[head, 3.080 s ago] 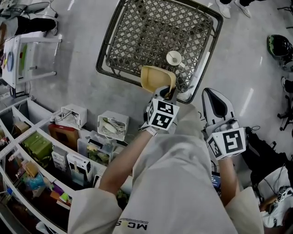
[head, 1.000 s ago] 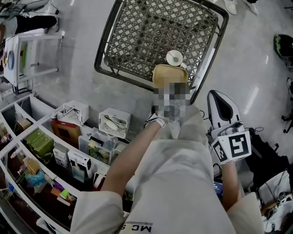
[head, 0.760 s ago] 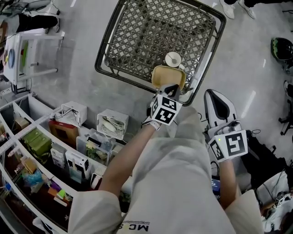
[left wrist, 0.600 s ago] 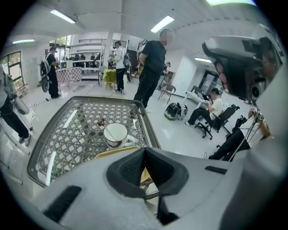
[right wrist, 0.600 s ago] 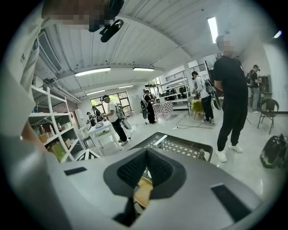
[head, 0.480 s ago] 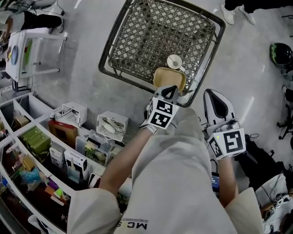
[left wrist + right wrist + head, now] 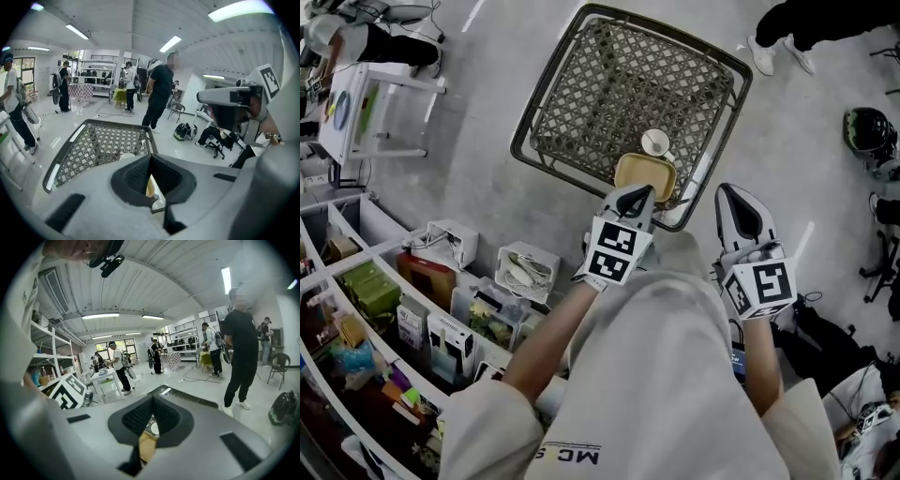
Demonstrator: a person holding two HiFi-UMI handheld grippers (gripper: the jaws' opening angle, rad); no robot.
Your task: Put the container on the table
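Observation:
A tan container [image 7: 649, 173] lies flat on the near corner of the dark lattice table [image 7: 546, 84], beside a small white cup [image 7: 655, 142]. My left gripper [image 7: 638, 194] hangs just over the container's near edge, jaws together, nothing between them. In the left gripper view the container [image 7: 151, 187] shows as a sliver below the gripper [image 7: 151, 158]. My right gripper [image 7: 731, 192] is to the right, off the table's corner, shut and empty. The right gripper view shows the container [image 7: 146, 444] and the cup [image 7: 154, 428] under that gripper [image 7: 153, 398].
Shelves with boxes and bins [image 7: 441, 300] curve along the lower left. A white side table [image 7: 370, 103] stands at the far left. A person [image 7: 159, 89] stands beyond the table, another person's shoes [image 7: 769, 52] show at top right, and a dark helmet [image 7: 867, 131] lies on the floor.
The container, held tilted over the table's corner by my left gripper, now lies flat on the table. The left gripper has let go and drawn back. The right gripper stayed put.

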